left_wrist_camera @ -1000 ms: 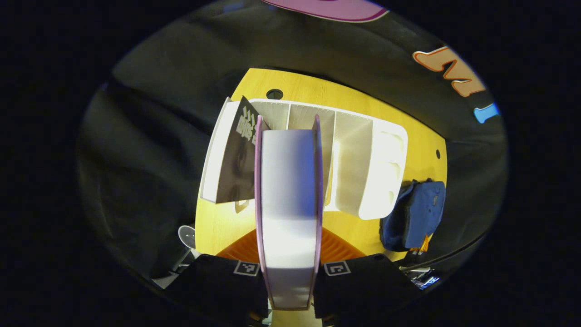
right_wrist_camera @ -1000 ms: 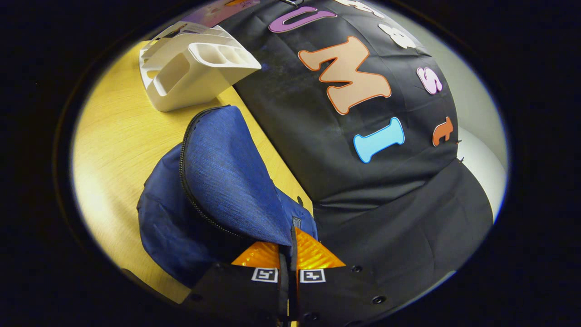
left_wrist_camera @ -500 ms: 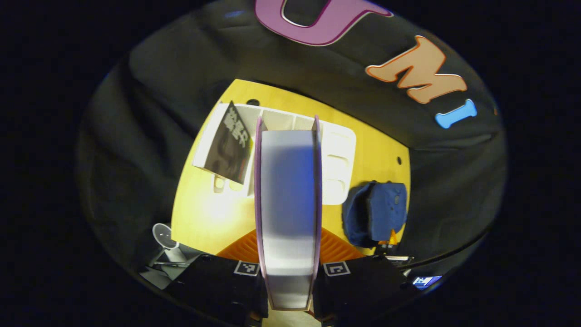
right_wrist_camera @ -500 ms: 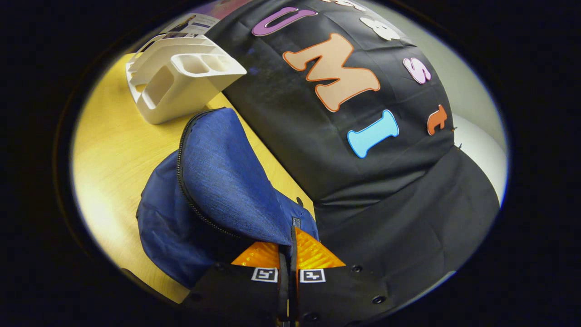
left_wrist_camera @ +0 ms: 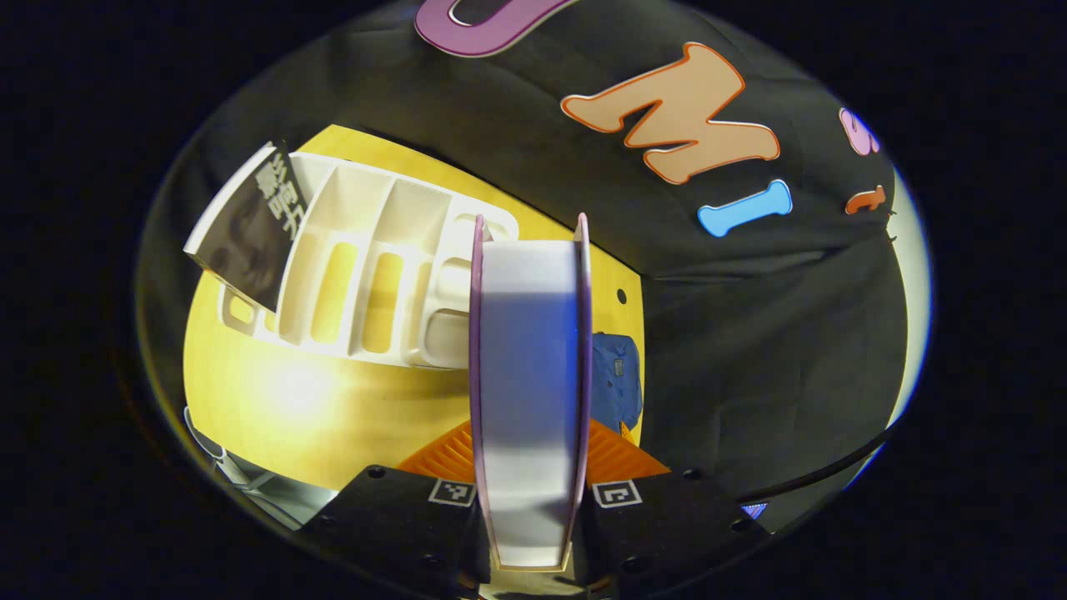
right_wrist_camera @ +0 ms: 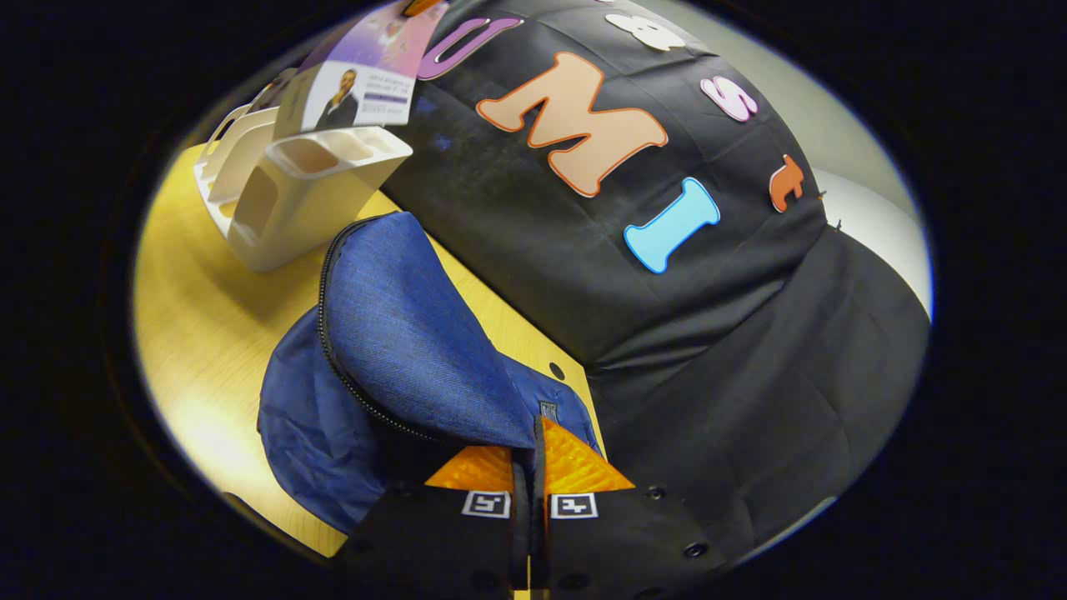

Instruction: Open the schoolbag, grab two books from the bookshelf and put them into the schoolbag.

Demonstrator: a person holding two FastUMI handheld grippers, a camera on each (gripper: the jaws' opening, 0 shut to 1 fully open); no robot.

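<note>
1. Your left claw (left_wrist_camera: 530,475) is clamped on a book (left_wrist_camera: 528,367). You hold it edge-on, its pale page block between purple covers, and it runs straight up from between the two fingers through the middle of the left gripper view.
2. The white bookshelf (left_wrist_camera: 367,283) stands on the yellow tabletop (left_wrist_camera: 317,417), beyond and to the left of the held book in the left gripper view. A second book with a dark cover (left_wrist_camera: 250,233) leans in its far-left compartment.
3. The blue schoolbag (left_wrist_camera: 617,379) lies on the tabletop just right of the held book in that view, partly hidden behind it, well apart from your left claw.
4. Your right claw (right_wrist_camera: 530,492) is closed on the edge of the schoolbag's flap (right_wrist_camera: 408,333); the fingers meet with the fabric pinched between them.
5. In the right gripper view the flap is lifted, its zipper running along the raised edge, and the rest of the schoolbag sags on the tabletop to the lower left of the claw.
6. The bookshelf sits beyond the schoolbag at the upper left of the right gripper view, with the held book's printed cover above it.
</note>
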